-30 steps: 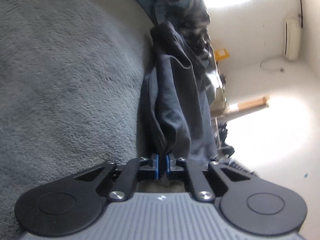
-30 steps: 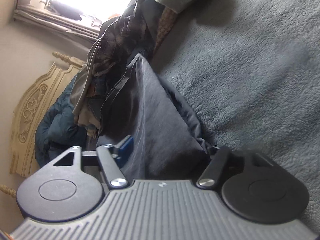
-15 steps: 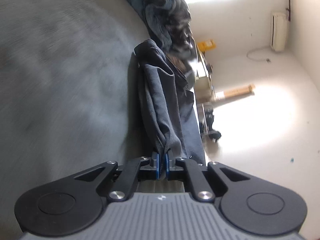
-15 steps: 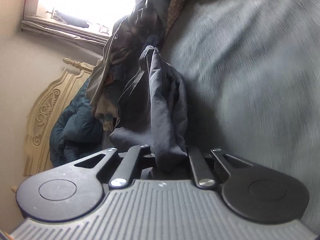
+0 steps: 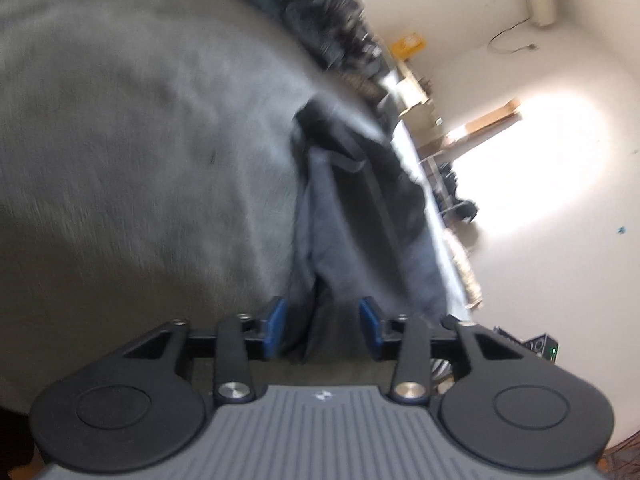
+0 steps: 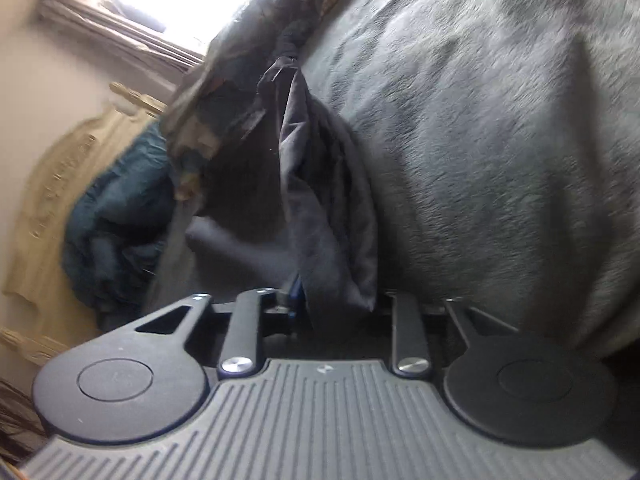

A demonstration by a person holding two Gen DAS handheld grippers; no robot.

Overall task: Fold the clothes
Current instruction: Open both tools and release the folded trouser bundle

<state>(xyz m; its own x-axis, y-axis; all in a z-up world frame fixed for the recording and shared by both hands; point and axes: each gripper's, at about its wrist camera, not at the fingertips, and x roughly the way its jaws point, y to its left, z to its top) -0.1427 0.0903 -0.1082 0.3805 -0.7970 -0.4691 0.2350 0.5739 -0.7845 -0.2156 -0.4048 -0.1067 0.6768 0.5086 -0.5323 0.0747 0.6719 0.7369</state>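
- Dark garment [image 5: 352,216] bunched in a narrow strip on the grey bed cover [image 5: 140,140], running from 6 toward 12 o'clock, clothes pile [image 6: 224,92] past its far end.
- Left hand-held gripper [image 5: 322,330]: pads wide apart, cloth loose between, no clamp.
- Right hand-held gripper [image 6: 332,308]: closed onto a hem fold.
- Before any fold: re-pinch left on 1 clean edge, match right's height, pull taut, lay flat.
- Frames blurred; folded or not, can't tell.

We cannot see the right gripper [image 6: 334,308]'s right finger behind the dark garment [image 6: 324,208] (its grip stays unclear); beyond the garment, the clothes pile [image 6: 224,92] blurs.
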